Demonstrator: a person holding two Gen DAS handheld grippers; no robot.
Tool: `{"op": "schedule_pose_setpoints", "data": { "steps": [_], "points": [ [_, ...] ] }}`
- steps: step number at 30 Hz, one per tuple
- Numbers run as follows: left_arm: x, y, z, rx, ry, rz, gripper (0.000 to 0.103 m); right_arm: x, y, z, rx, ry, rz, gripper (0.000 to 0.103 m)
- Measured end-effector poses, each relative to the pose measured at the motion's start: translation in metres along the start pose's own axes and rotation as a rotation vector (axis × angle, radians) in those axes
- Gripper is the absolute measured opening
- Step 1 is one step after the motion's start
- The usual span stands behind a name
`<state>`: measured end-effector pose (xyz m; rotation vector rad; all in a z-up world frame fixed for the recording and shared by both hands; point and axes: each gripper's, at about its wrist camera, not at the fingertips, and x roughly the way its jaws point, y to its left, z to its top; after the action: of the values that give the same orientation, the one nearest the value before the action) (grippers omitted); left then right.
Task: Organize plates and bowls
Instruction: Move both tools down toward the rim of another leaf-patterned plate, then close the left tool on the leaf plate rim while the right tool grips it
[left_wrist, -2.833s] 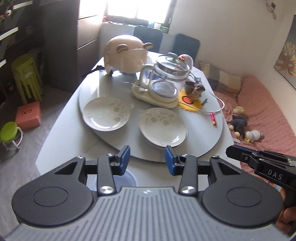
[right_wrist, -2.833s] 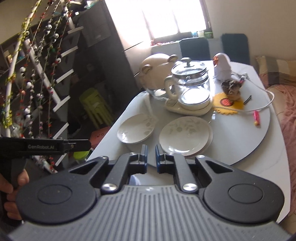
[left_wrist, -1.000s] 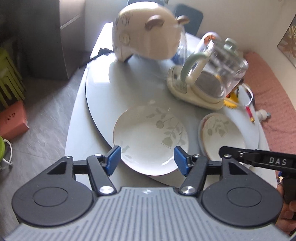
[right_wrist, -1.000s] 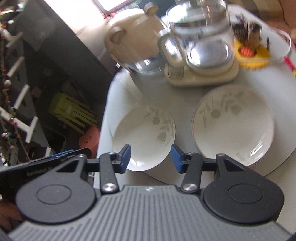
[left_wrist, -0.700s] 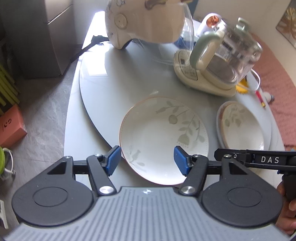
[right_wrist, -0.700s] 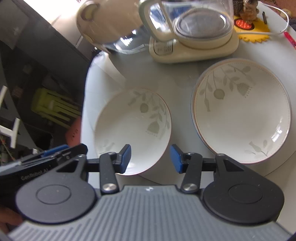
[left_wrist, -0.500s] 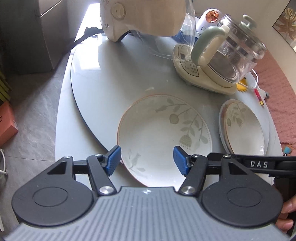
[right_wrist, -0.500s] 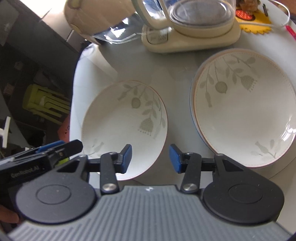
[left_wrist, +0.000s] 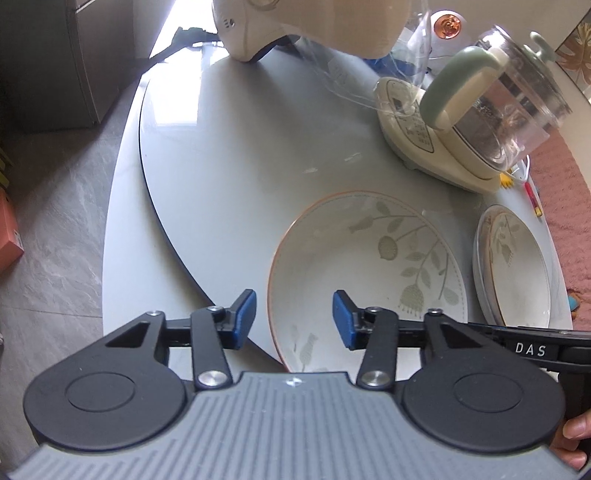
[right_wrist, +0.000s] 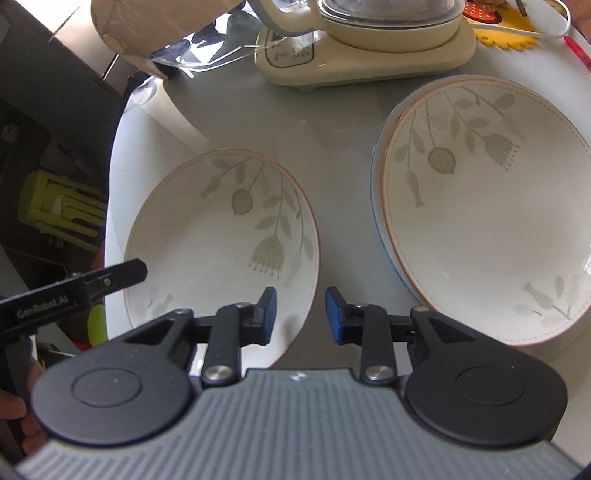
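Observation:
A single white plate with a leaf pattern (left_wrist: 369, 266) lies on the grey turntable (left_wrist: 221, 147), near its front edge. My left gripper (left_wrist: 293, 319) hangs over the plate's left rim, which runs between its blue pads; the jaws are closing and do not touch it. In the right wrist view the same plate (right_wrist: 221, 236) has its right rim between the pads of my right gripper (right_wrist: 301, 314), which is also closing without contact. A stack of matching plates (right_wrist: 487, 206) sits to the right, also seen as the plate stack (left_wrist: 513, 266).
A glass kettle on a cream base (left_wrist: 480, 110) and a cream pig-shaped appliance (left_wrist: 314, 22) stand behind the plates. A yellow coaster (right_wrist: 495, 26) lies at the far right. The table edge and grey floor (left_wrist: 48, 240) are to the left, with a green stool (right_wrist: 59, 206) below.
Both grippers have come down and closer to the single plate, which now looks much larger. Both pairs of jaws have narrowed around its opposite rims.

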<state>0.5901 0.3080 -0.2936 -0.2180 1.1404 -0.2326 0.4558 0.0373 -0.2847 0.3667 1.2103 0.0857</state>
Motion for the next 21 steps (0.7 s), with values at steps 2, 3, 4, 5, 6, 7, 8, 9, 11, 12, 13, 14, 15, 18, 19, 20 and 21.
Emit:
{"op": "schedule_pose_setpoints", "data": {
  "steps": [2, 3, 4, 5, 6, 7, 8, 9, 11, 12, 13, 14, 15, 18, 19, 20, 21],
  "points": [
    [0.006, 0.001, 0.000, -0.004, 0.014, -0.011, 0.044, 0.003, -0.001, 0.002, 0.006, 0.001, -0.005, 0.026],
    [0.008, 0.000, 0.000, 0.001, 0.016, -0.013, 0.041, 0.005, -0.001, 0.003, 0.009, 0.004, -0.004, 0.025],
    [0.010, 0.000, 0.000, 0.004, 0.018, -0.009, 0.037, 0.007, -0.001, 0.004, 0.010, 0.004, -0.001, 0.025],
    [0.011, 0.000, 0.000, 0.006, 0.017, -0.001, 0.033, 0.009, 0.000, 0.004, 0.006, 0.005, -0.003, 0.020],
    [0.013, 0.000, 0.001, 0.006, 0.017, 0.003, 0.031, 0.010, 0.001, 0.005, -0.003, 0.004, -0.009, 0.018],
    [0.015, 0.002, 0.001, 0.001, 0.019, 0.007, 0.027, 0.011, 0.001, 0.005, -0.011, -0.001, -0.013, 0.018],
    [0.015, 0.003, 0.002, -0.005, 0.020, 0.007, 0.024, 0.011, 0.001, 0.005, -0.007, -0.007, -0.010, 0.018],
    [0.016, 0.005, 0.002, -0.008, 0.020, 0.006, 0.023, 0.012, 0.000, 0.005, -0.001, -0.010, -0.007, 0.018],
    [0.015, 0.005, 0.002, -0.003, 0.026, 0.009, 0.019, 0.013, 0.000, 0.006, -0.001, -0.009, -0.007, 0.018],
    [0.015, 0.007, 0.003, -0.019, 0.032, 0.000, 0.019, 0.012, 0.000, 0.007, -0.001, -0.008, -0.009, 0.018],
    [0.015, 0.008, 0.003, -0.032, 0.038, -0.012, 0.019, 0.012, 0.000, 0.008, -0.007, -0.006, -0.013, 0.018],
    [0.014, 0.008, 0.002, -0.032, 0.039, -0.017, 0.019, 0.012, 0.000, 0.008, -0.015, -0.006, -0.015, 0.018],
    [0.011, 0.006, 0.002, -0.023, 0.037, -0.015, 0.019, 0.011, -0.002, 0.009, -0.015, -0.007, -0.010, 0.018],
    [0.005, 0.003, 0.003, -0.029, 0.037, -0.024, 0.019, 0.006, -0.003, 0.012, -0.027, -0.008, 0.002, 0.018],
    [0.002, 0.003, 0.003, -0.035, 0.037, -0.030, 0.019, 0.004, -0.003, 0.013, -0.035, -0.014, 0.004, 0.018],
    [0.000, 0.001, 0.003, -0.038, 0.036, -0.035, 0.019, 0.002, -0.003, 0.013, -0.036, -0.019, 0.007, 0.018],
    [-0.002, 0.000, 0.004, -0.036, 0.035, -0.035, 0.019, -0.001, -0.003, 0.014, -0.033, -0.022, 0.011, 0.018]
  ]
}}
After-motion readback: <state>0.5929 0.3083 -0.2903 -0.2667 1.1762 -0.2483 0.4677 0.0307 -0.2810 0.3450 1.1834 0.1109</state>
